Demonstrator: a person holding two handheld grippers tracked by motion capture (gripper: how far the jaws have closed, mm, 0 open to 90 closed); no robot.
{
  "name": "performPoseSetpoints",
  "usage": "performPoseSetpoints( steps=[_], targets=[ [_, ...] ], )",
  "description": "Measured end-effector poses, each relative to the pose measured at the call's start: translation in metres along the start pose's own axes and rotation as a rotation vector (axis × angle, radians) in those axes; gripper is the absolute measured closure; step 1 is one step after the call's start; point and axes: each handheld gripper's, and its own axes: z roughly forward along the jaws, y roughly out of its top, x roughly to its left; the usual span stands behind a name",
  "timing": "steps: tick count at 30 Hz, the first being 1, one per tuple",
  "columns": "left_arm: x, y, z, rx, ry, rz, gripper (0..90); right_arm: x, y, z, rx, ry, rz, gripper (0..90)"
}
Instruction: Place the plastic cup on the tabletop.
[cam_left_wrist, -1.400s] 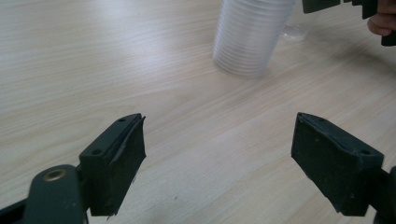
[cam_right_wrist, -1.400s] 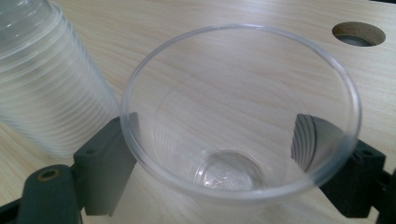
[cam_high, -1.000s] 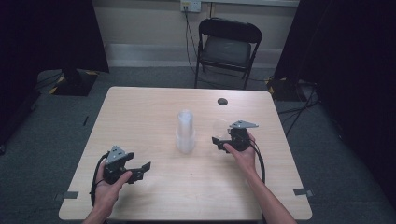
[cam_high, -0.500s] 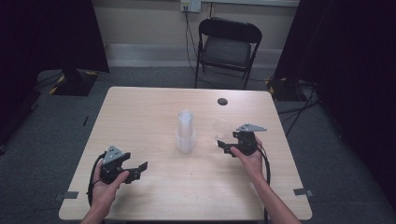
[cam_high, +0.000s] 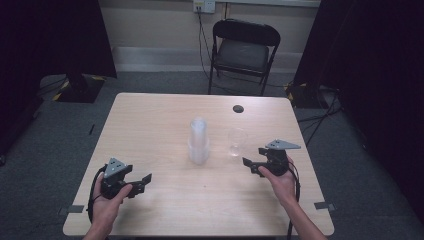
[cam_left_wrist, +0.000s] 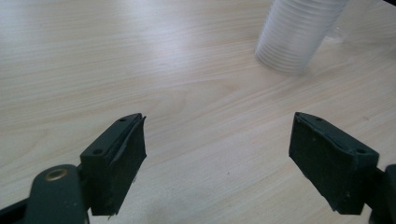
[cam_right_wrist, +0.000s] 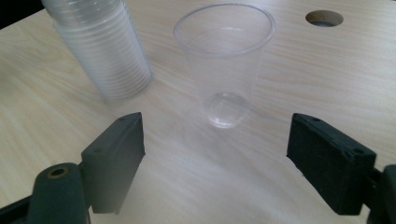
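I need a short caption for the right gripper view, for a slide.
Open right gripper facing a single upright clear cup, beside a stack of cups on the wooden table.

No readable text, labels, brands, numbers or signs anywhere in high view or gripper views.

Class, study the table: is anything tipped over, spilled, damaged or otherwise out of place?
Nothing stands out. The cup stack stands mouth-down, and the single clear cup stands upright beside it, empty and apart from it. The table looks dry. Both grippers, left and right, are open and hold nothing.
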Motion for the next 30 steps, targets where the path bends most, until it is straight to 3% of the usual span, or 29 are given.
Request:
performPoseSetpoints(
  steps=[4, 8, 12, 14, 17, 19, 25, 30],
  targets=[
    [-0.003, 0.0, -0.002, 0.025, 0.007, -0.008, 20.0, 0.003, -0.008, -0.014, -0.009, 0.001, 0.01, 20.4],
    [-0.008, -0.001, -0.005, 0.036, 0.004, 0.023, 19.9, 0.005, -0.017, -0.026, -0.005, 0.003, 0.009, 20.5],
    [-0.009, -0.006, -0.007, 0.046, 0.002, 0.013, 19.9, 0.009, -0.028, -0.039, 0.003, 0.008, 0.025, 20.4],
    [-0.01, -0.007, -0.008, 0.047, -0.026, 0.011, 19.9, 0.01, -0.034, -0.043, 0.024, -0.007, 0.034, 20.4],
    [-0.013, -0.008, -0.011, 0.036, -0.005, 0.045, 19.9, 0.008, -0.045, -0.048, 0.056, -0.014, 0.057, 20.4],
    [-0.012, -0.009, -0.014, 0.027, -0.014, 0.04, 19.9, 0.007, -0.052, -0.054, 0.063, -0.02, 0.074, 20.4],
    [-0.011, -0.016, -0.014, 0.039, -0.009, 0.04, 19.9, 0.008, -0.065, -0.061, 0.069, -0.056, 0.081, 20.2],
    [-0.011, -0.015, -0.014, 0.037, 0.002, 0.069, 19.9, 0.013, -0.069, -0.058, 0.091, -0.068, 0.092, 19.6]
  ],
)
